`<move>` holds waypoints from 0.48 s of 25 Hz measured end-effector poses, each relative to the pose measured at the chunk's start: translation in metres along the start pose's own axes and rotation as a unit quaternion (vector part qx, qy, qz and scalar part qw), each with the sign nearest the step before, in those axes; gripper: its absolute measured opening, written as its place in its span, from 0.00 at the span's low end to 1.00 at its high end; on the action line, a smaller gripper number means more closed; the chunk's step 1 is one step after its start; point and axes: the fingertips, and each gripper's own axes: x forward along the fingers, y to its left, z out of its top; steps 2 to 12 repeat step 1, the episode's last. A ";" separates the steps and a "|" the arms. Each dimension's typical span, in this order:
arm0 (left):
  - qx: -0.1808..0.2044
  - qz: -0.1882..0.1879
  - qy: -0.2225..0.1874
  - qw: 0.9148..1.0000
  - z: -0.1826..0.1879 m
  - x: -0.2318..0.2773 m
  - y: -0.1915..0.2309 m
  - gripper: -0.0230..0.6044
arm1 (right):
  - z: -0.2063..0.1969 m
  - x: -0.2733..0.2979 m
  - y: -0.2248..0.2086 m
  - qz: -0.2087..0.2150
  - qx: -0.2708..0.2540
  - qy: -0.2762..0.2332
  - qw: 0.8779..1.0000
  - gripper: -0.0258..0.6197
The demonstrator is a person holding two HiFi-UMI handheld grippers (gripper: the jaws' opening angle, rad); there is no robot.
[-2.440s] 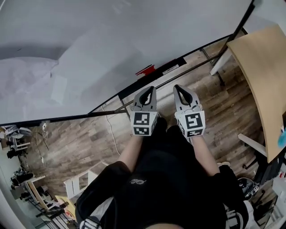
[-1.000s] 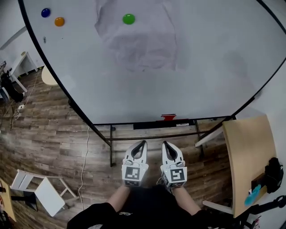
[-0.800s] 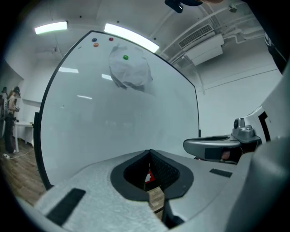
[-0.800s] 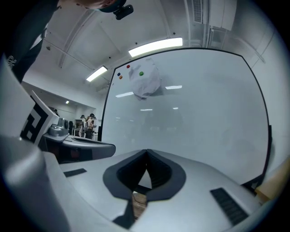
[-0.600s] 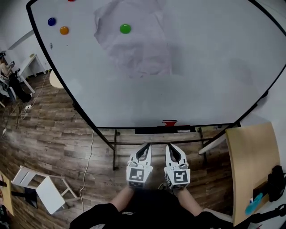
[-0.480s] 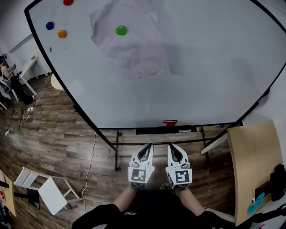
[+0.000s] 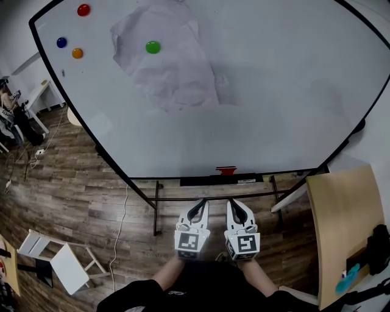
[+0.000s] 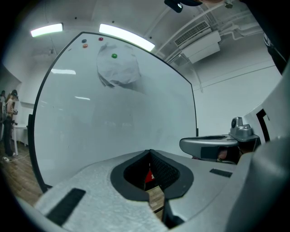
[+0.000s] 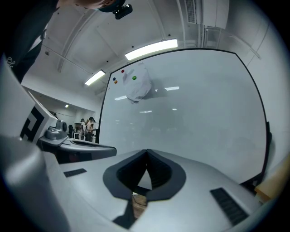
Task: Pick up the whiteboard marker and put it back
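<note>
A big whiteboard (image 7: 274, 91) stands ahead, with a dark tray (image 7: 207, 181) along its lower edge. A small red object (image 7: 226, 170) sits on the tray, and a slim pale thing (image 7: 247, 180) lies just right of it. I cannot tell which of them is the marker. My left gripper (image 7: 202, 203) and right gripper (image 7: 231, 203) are side by side in front of the tray, short of it, both pointing at the board. Both are shut with nothing in them. In the left gripper view the left gripper (image 8: 150, 152) shows a red spot (image 8: 148, 176) through its loop. The right gripper (image 9: 146, 152) faces the whiteboard (image 9: 204, 113).
A crumpled sheet of paper (image 7: 164, 67) hangs under a green magnet (image 7: 153, 47); red (image 7: 83, 10), blue (image 7: 61, 42) and orange (image 7: 77, 53) magnets sit at the top left. A wooden table (image 7: 338, 225) is at the right, a white chair (image 7: 61, 265) at the lower left, a cable (image 7: 120, 219) on the floor.
The view has swung from a slanted look to face the board squarely. The magnets and paper have slid down and left in the picture. Both grippers stay shut, side by side, near the tray.
</note>
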 end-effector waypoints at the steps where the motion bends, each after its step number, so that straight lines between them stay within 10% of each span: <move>1: -0.003 0.001 0.000 1.000 -0.001 0.000 -0.002 0.05 | 0.000 -0.001 -0.001 0.000 0.000 0.000 1.000 0.04; 12: -0.003 0.001 0.000 1.000 -0.001 0.000 -0.002 0.05 | 0.000 -0.001 -0.001 0.000 0.000 0.000 1.000 0.04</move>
